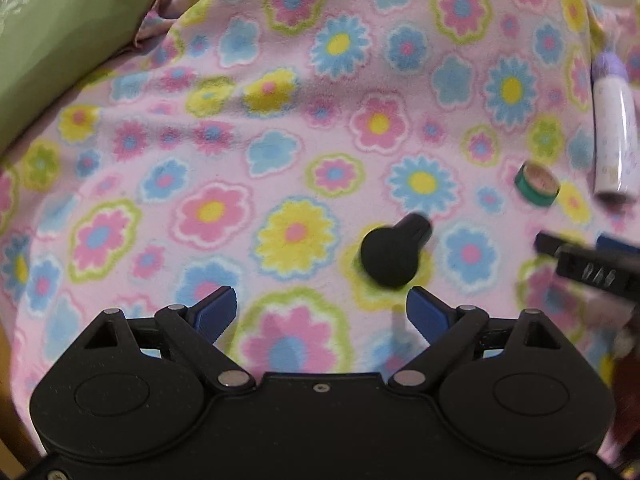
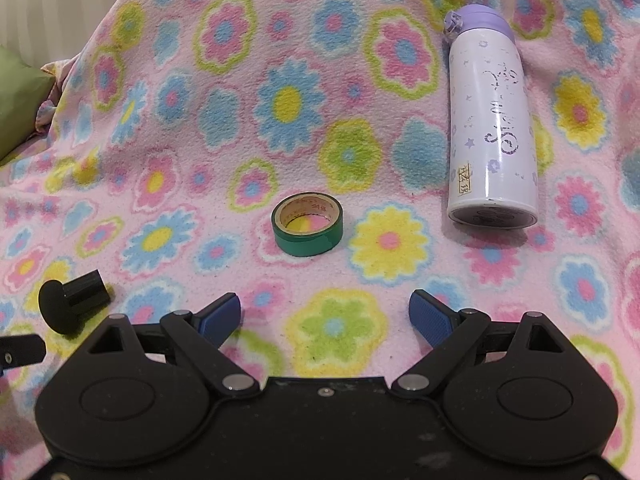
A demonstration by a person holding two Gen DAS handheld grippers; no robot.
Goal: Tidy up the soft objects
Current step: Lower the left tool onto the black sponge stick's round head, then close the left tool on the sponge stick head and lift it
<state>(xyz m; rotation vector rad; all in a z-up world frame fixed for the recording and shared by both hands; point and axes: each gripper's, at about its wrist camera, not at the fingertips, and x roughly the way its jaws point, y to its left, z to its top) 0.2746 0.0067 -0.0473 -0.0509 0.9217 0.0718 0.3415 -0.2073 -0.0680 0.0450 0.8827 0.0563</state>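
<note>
A pink fleece blanket with coloured flowers (image 1: 280, 128) covers the whole surface, also in the right wrist view (image 2: 200, 128). A green pillow (image 1: 52, 40) lies at its far left edge and shows in the right wrist view (image 2: 20, 96). My left gripper (image 1: 322, 308) is open and empty above the blanket, just short of a black ball-headed part (image 1: 392, 254). My right gripper (image 2: 325, 314) is open and empty, a little short of a green tape roll (image 2: 307, 225). The right gripper's body shows at the right edge of the left wrist view (image 1: 592, 268).
A white bottle with a purple cap (image 2: 488, 120) lies on the blanket at the right, also in the left wrist view (image 1: 614, 128). The tape roll (image 1: 538, 185) and the black part (image 2: 72, 300) show in both views. A pale wall (image 2: 52, 0) stands behind.
</note>
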